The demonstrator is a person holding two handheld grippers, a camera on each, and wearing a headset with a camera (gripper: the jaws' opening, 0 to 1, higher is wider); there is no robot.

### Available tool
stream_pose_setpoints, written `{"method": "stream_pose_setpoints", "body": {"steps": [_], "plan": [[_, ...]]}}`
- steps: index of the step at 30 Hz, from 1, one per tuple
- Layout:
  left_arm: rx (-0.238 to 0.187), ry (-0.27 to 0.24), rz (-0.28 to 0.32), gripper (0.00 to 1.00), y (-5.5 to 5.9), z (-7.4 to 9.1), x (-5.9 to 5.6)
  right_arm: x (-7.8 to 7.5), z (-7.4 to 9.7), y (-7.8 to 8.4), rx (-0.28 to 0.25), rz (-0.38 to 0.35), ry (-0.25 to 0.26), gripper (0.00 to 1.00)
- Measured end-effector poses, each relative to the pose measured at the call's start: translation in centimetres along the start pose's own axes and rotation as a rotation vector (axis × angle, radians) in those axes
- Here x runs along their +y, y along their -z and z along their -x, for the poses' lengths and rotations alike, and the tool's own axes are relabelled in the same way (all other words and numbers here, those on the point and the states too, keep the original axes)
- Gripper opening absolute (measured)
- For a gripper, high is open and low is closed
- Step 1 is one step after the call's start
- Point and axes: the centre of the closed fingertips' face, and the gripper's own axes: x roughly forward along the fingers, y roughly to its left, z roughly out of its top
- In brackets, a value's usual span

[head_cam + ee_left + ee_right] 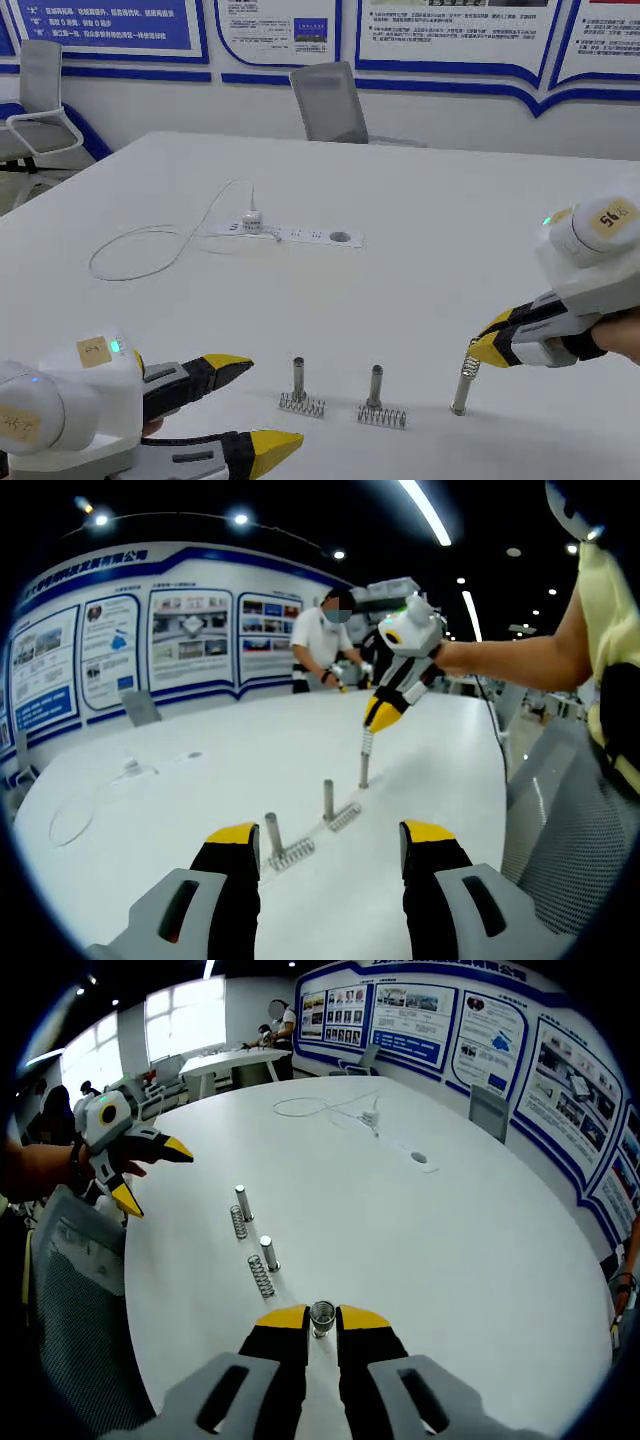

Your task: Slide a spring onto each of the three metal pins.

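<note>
Over the rightmost pin (460, 403), right gripper (483, 351) fingers (283, 1326) pinch a spring (470, 364).

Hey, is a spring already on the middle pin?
No, the middle pin stands bare, and its spring lies flat on the table at its foot.

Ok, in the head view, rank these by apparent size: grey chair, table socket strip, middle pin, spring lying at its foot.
1. grey chair, though farthest away
2. table socket strip
3. middle pin and spring: about alike, so not ranked
</note>
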Motion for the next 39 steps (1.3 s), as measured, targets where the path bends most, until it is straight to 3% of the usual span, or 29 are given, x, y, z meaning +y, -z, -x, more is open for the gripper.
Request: {"method": "stream_pose_setpoints", "body": {"steps": [19,34,39], "plan": [[0.0,0.006,-0.014,0.58,-0.6,0.0,0.4,-0.4,-2.9,2.1,0.043,-0.056,-0.022,0.12],[0.002,0.01,0.006,0.58,0.2,-0.2,-0.1,-0.2,-4.2,3.6,0.077,-0.073,-0.032,0.12],[0.003,0.012,0.006,0.58,0.2,-0.3,-0.2,-0.1,-4.2,3.3,0.064,-0.077,-0.038,0.12]]}}
